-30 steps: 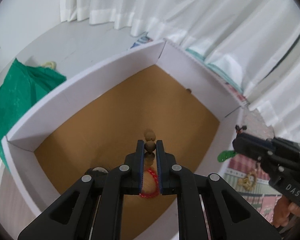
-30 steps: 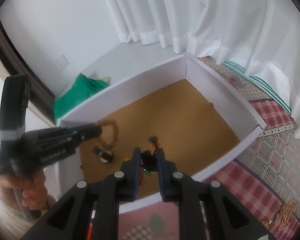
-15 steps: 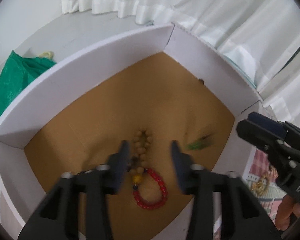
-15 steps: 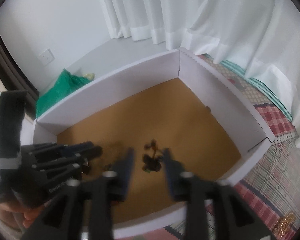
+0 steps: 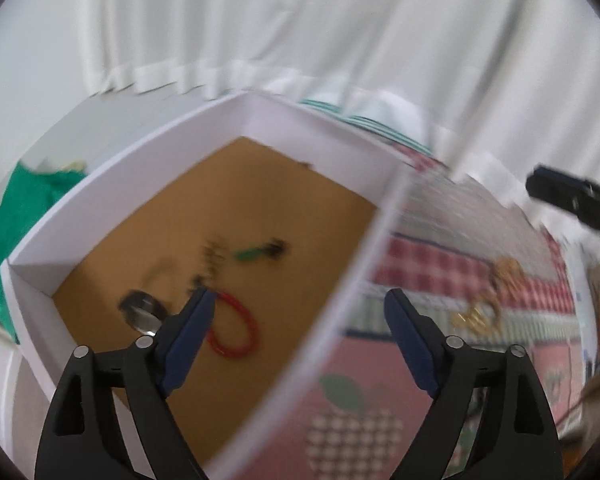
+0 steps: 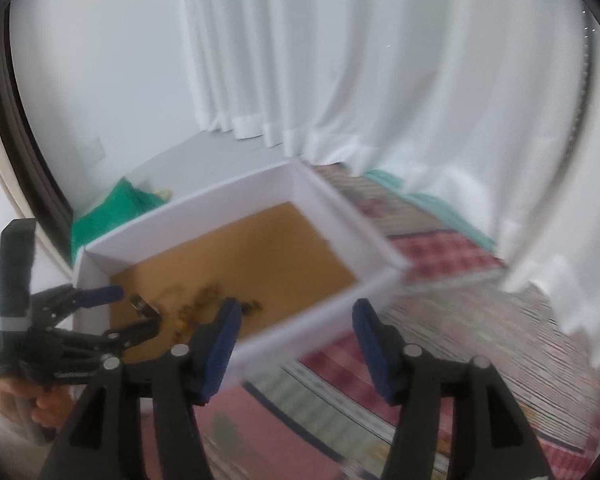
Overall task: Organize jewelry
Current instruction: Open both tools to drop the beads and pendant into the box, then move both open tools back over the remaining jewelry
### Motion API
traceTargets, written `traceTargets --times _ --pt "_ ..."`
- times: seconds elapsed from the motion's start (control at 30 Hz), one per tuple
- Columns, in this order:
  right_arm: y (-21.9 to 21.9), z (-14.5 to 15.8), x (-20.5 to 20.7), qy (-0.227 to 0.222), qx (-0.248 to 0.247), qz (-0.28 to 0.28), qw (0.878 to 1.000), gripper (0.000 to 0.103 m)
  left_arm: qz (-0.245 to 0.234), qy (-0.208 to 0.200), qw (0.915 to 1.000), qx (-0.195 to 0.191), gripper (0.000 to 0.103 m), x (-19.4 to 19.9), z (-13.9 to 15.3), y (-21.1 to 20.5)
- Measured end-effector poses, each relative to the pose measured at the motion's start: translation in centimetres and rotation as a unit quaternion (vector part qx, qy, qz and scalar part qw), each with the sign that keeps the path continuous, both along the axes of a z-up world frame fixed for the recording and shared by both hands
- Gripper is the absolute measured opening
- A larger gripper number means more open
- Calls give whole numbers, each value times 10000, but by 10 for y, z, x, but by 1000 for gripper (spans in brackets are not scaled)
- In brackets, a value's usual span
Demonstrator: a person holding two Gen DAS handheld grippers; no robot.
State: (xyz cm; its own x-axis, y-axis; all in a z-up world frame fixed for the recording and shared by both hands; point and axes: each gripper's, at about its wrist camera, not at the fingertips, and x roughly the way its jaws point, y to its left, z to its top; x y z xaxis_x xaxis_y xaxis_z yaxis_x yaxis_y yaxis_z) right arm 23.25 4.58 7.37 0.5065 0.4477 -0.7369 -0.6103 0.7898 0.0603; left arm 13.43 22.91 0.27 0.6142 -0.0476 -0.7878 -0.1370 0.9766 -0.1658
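Note:
A white-walled box (image 5: 120, 168) with a brown floor holds the jewelry: a red bead bracelet (image 5: 236, 332) joined to a brown bead string (image 5: 212, 260), a green-and-dark piece (image 5: 260, 250) and a silver watch-like piece (image 5: 142, 312). My left gripper (image 5: 296, 300) hangs above the box's near wall, jaws opening, nothing between them. My right gripper (image 6: 296, 312) is over the same box (image 6: 332, 208) at its near edge, jaws opening and empty. Gold jewelry (image 5: 488, 296) lies on the checked cloth to the right. The views are blurred.
A red, green and pink checked cloth (image 5: 440, 280) covers the surface right of the box. A green bag (image 5: 16, 216) lies behind the box at left. White curtains (image 6: 340, 60) hang behind. A hand (image 6: 40, 404) holds the left gripper's handle.
Both grippers opened and let go of their pieces, which now lie on the box floor. Both pulled back and up from the box, swinging toward the cloth on the right.

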Motion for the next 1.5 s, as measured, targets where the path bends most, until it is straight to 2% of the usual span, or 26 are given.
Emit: traceTargets --times 0.13,0.3,0.47,0.57,0.63,0.77,0.87,1.3,1.5 --pt "-61 11 -28 -205 -131 -410 9989 59 -458 -101 9989 83 92 -21 1 -48" --pt "-153 3 -70 -164 101 -1178 9928 59 -920 -106 9955 211 92 -46 -12 -112" --pt "-234 -25 -124 -282 149 -2282 9731 59 -1284 115 9915 193 92 -69 -38 -167" --pt "-264 -50 -155 -150 234 -2686 9628 59 -1489 292 9883 177 92 -79 -54 -190" --pt "-277 -68 -170 49 282 -2795 9597 59 -1609 412 9856 309 92 -86 -65 -205" --pt "-286 -104 -200 416 265 -2789 9590 59 -1766 542 9819 425 92 -96 -77 -224" --pt "-288 -117 -215 475 255 -2769 9594 59 -1825 568 9806 439 92 -101 -79 -231" --pt "-281 -138 -232 749 368 -2578 9626 59 -1753 602 9810 576 92 -105 -82 -235" --pt "-279 -142 -233 819 426 -2537 9629 59 -1665 682 9824 511 92 -102 -85 -229"
